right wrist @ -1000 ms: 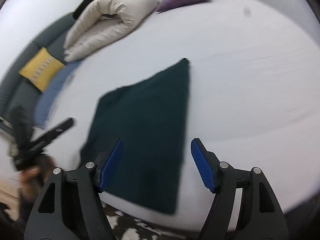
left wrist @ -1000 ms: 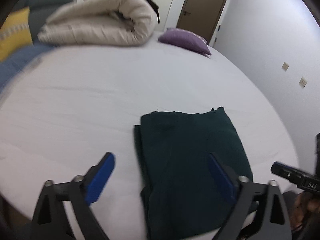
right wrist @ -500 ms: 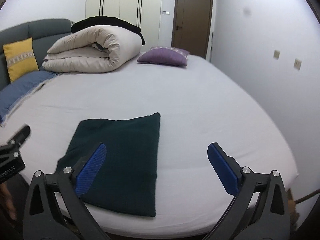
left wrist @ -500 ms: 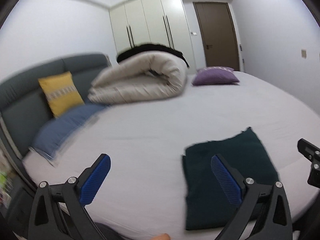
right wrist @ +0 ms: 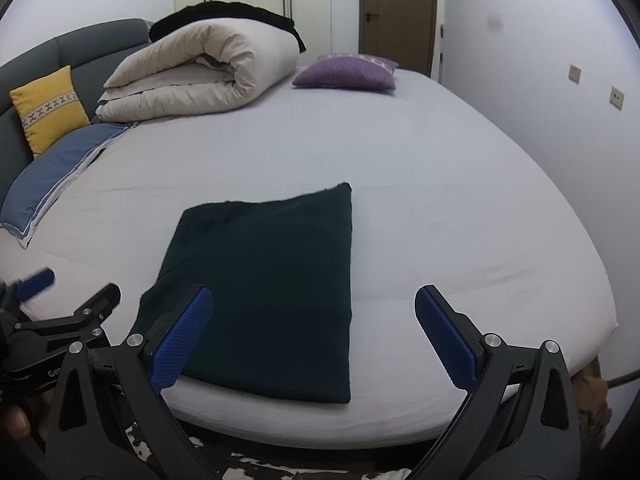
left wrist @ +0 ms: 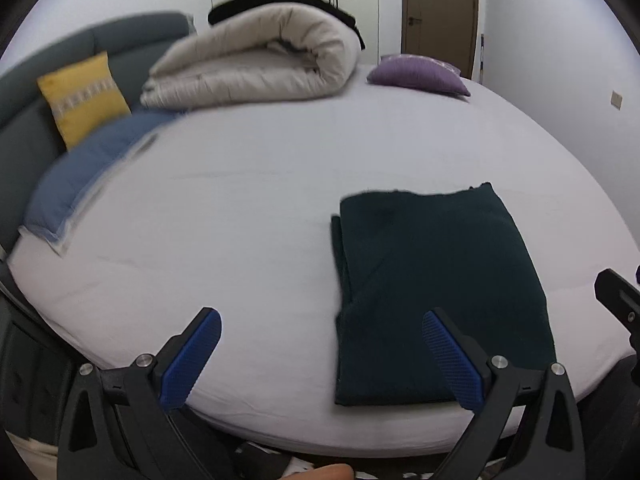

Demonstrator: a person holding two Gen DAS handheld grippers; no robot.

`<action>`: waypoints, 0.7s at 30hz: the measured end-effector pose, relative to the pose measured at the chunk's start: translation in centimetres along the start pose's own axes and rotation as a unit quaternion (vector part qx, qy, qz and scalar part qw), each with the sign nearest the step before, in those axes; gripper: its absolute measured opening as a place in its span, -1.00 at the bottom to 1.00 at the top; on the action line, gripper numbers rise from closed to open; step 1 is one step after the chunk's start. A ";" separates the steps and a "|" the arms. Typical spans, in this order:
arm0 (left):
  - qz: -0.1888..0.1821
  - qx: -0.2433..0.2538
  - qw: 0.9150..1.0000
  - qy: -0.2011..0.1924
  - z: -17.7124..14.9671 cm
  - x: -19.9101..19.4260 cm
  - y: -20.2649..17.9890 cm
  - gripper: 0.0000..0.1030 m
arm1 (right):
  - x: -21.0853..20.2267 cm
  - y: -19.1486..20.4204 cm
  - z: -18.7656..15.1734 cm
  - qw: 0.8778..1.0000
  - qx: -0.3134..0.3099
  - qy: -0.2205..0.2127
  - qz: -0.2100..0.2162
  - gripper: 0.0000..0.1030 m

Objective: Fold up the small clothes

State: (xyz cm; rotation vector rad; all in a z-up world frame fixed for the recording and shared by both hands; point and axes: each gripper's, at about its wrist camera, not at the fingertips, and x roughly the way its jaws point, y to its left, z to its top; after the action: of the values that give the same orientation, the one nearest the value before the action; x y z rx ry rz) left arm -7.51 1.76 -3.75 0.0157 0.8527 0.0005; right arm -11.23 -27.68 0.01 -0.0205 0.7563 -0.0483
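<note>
Both grippers lifted back — fingers [right wrist: 446, 340] apart.

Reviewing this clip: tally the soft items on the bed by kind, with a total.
Folded dark green garment: 1
Rolled cream duvet: 1
Cushions, yellow and purple: 2
Blue pillow: 1
Black fabric behind the duvet: 1
Total: 6
</note>
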 end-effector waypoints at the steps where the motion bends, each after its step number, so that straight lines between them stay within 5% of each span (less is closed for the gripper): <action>1: -0.007 -0.001 1.000 0.004 -0.2 0.2 0.0 1.00 | 0.4 -0.1 -0.1 1.000 0.001 0.003 -0.001 0.99; 21: -0.013 -0.008 1.000 -0.002 -1.1 0.6 0.7 1.00 | 5.7 -0.4 -1.7 0.999 0.006 0.036 -0.003 0.99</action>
State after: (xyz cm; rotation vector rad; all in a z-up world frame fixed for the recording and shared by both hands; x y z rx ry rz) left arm -7.97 2.45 -4.90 -0.0103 0.8487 -0.0180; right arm -8.33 -28.36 -5.12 -0.0109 0.8274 -0.0597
